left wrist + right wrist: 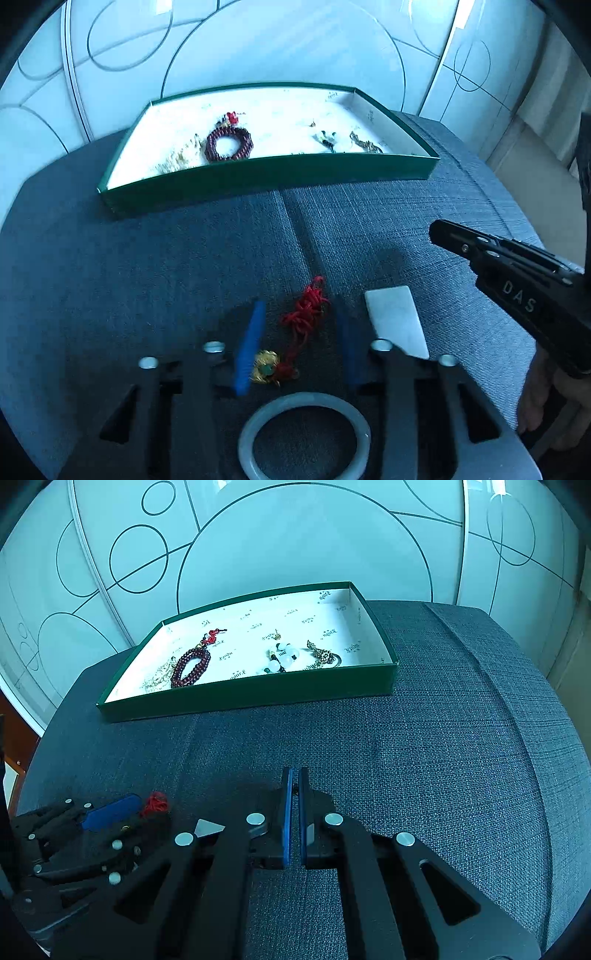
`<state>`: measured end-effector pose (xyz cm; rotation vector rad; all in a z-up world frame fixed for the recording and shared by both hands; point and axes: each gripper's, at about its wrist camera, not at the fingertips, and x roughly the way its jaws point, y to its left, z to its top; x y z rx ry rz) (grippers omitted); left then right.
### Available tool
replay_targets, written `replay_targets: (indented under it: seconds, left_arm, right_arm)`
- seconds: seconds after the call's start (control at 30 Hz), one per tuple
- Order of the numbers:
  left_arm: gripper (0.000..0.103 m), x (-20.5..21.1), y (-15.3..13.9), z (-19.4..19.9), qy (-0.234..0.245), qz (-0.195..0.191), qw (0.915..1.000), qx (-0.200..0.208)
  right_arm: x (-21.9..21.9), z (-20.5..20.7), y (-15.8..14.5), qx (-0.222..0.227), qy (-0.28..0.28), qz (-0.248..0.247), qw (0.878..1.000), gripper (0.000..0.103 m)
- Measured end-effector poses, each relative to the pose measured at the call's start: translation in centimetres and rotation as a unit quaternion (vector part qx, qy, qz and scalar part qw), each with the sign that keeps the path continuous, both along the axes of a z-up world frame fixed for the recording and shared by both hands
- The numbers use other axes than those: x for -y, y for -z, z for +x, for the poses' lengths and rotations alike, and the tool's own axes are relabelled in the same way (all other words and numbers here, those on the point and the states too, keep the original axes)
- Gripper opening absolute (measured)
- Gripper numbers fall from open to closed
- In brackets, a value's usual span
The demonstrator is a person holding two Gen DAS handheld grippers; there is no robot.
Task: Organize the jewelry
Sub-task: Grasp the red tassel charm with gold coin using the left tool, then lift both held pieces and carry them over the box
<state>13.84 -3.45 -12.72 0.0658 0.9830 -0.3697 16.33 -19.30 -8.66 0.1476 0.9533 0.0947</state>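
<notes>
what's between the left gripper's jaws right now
In the left wrist view, a red cord tassel with a gold charm lies between the open jaws, ungripped.

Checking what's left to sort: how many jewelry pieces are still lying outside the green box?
3, all by the left tongs: red-corded gold charm between them, pale bangle nearest the camera, white slab pendant to the right. Others may be hidden.

Grey cushion [443, 738] (box [258, 696], bangle [304, 435])
</notes>
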Motion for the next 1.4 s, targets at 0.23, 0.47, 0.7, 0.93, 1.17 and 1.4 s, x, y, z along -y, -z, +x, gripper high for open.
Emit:
replay_targets:
  seconds: [0.23, 0.47, 0.7, 0.93, 1.17, 1.4]
  left_arm:
    - [0.011, -1.1, -0.3, 0.3, -0.01, -0.028, 0.9996, -0.001]
    - [0.011, -2.6, -3.5, 0.3, -0.037, -0.046, 0.9977, 0.034]
    - [0.011, -3.1, -6.8, 0.6, -0.045, -0.058, 0.995, 0.067]
    - [0.011, -3.0, -8.6, 2.2, -0.043, -0.06, 0.9937, 0.084]
    - [0.011, -2.8, -9.8, 6.0, -0.05, -0.06, 0.9927, 0.092]
    - [0.011, -2.4, -9.5, 11.3, -0.059, -0.047, 0.9929, 0.093]
  right_arm:
    - [0.0, 0.1, 0.1, -0.003, 0.0, 0.003, 1.0, 0.003]
    - [-0.3, -0.3, -1.1, 0.009, -0.002, 0.008, 1.0, 0.003]
    - [-0.6, -0.2, -3.3, 0.027, -0.005, 0.022, 0.999, 0.003]
    - [-0.9, 1.1, -5.5, 0.047, -0.007, 0.031, 0.998, 0.003]
    - [-1.0, 4.4, -7.4, 0.069, -0.009, 0.033, 0.997, 0.003]
    - [-1.4, 10.1, -7.4, 0.069, -0.01, 0.029, 0.997, 0.003]
